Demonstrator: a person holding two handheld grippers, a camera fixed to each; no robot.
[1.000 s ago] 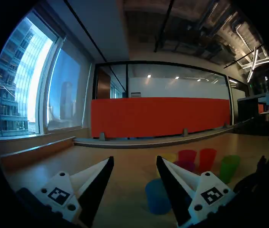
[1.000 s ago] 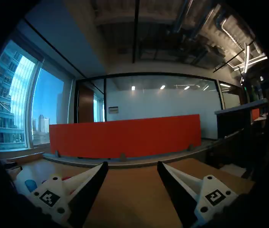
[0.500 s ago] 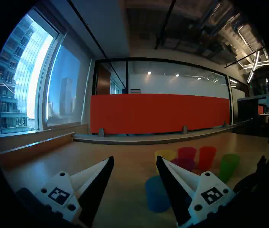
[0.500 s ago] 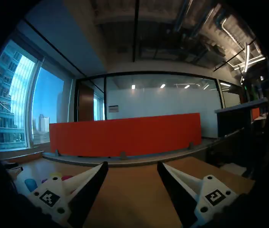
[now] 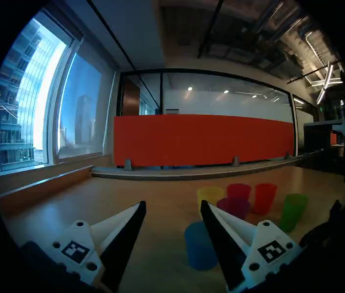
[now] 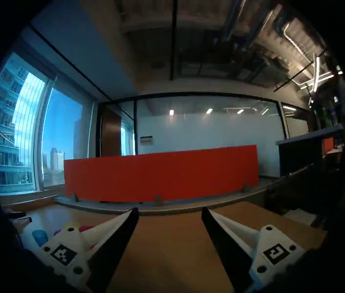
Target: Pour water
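Cups of coloured plastic stand in a loose cluster on the wooden table [image 5: 123, 195], ahead and to the right of the left claw [image 5: 172, 204]. That claw's two fingers are spread apart with nothing between them but bare tabletop. The blue cup [image 5: 196, 246] is nearest and is partly hidden behind the claw's right finger; whether finger and cup touch cannot be told. Farther back, the yellow cup [image 5: 210, 194] stands on the left of the group. The purple cup [image 5: 234, 206] is in front of the pink cup [image 5: 239, 189], the red cup [image 5: 264, 198] is just beside them, and the green cup [image 5: 293, 211] is farthest right. All of them stand upright, and what they hold cannot be made out. Beyond the table runs a long orange partition [image 5: 201, 139], and a tall window [image 5: 26, 122] looks out on buildings at the left. In the right gripper view, the right claw [image 6: 170, 211] is also spread wide and grips nothing, above a bare stretch of the same table. Far off at its lower left, the blue cup shows small, with the tops of the yellow and pink ones just beside it behind the claw's left finger.
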